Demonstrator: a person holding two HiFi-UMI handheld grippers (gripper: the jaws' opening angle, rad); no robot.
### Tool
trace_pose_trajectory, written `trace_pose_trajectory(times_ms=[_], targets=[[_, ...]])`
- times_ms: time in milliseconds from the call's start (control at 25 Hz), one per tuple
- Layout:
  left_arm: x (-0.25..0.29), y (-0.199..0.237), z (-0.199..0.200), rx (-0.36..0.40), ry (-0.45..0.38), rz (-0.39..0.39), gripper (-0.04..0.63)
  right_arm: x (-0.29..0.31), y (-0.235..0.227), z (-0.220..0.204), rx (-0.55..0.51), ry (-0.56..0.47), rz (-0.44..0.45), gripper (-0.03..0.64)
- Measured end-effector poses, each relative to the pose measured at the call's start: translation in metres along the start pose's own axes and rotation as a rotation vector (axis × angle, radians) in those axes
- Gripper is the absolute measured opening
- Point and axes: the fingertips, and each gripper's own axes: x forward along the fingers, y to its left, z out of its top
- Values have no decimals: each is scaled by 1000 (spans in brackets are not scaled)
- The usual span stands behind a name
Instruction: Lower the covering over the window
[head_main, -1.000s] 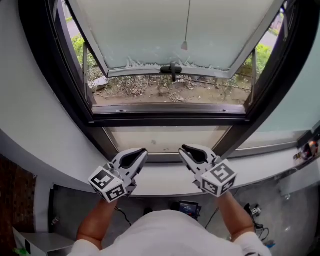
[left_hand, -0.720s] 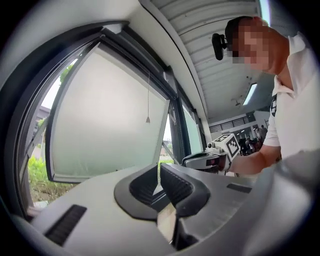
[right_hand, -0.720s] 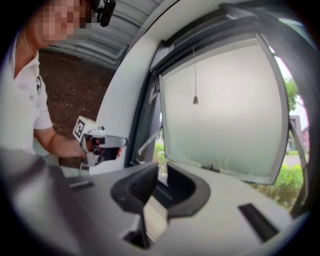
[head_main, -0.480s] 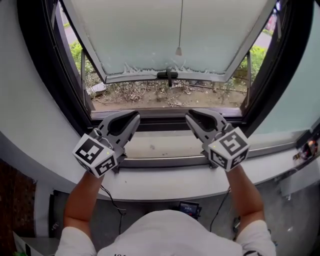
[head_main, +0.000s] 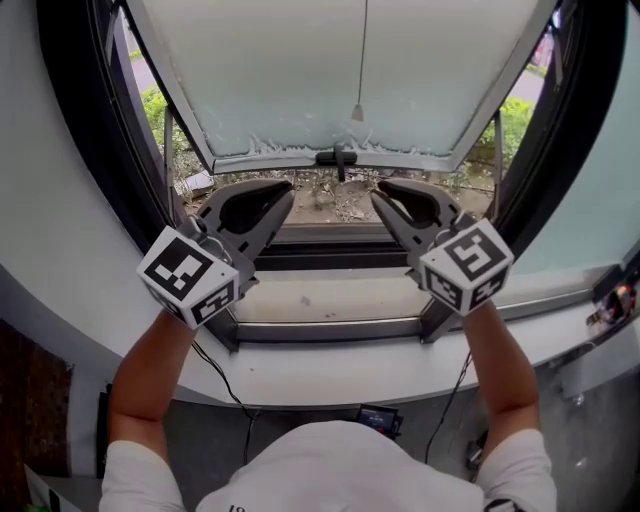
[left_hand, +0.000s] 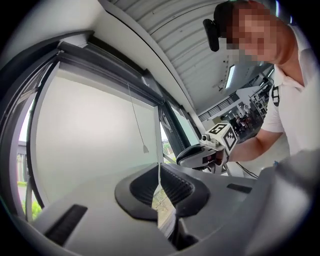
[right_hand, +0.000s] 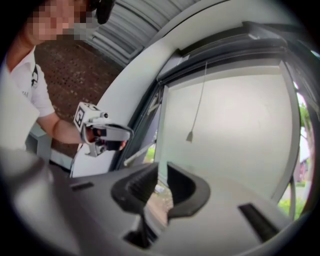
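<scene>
Above window handle (head_main: 338, 158), pull cord (head_main: 361, 60) runs out of frame top.

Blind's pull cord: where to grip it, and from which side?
Probably the cord just above its cone-shaped weight, so the weight stops the jaws slipping off. It hangs free and vertical in front of the frosted pane, so come level from the room side, jaws either side; the right gripper stands slightly open.

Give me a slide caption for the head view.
Left gripper and right gripper held side by side beneath the hanging pull cord, facing an open frosted window.
</scene>
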Motion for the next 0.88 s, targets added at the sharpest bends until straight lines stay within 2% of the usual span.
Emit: trace_pose_trajectory(times_ms=[160,360,880], targets=[[11,18,38,102,-23,20,20,9,-23,39,-89,-29,-22,63],[28,43,76,197,-21,47,20,16,-54,84,-126,-67,-51,63],[80,73,154,389,-52,116,20,37,-95,174,-261,-121,-132,63]])
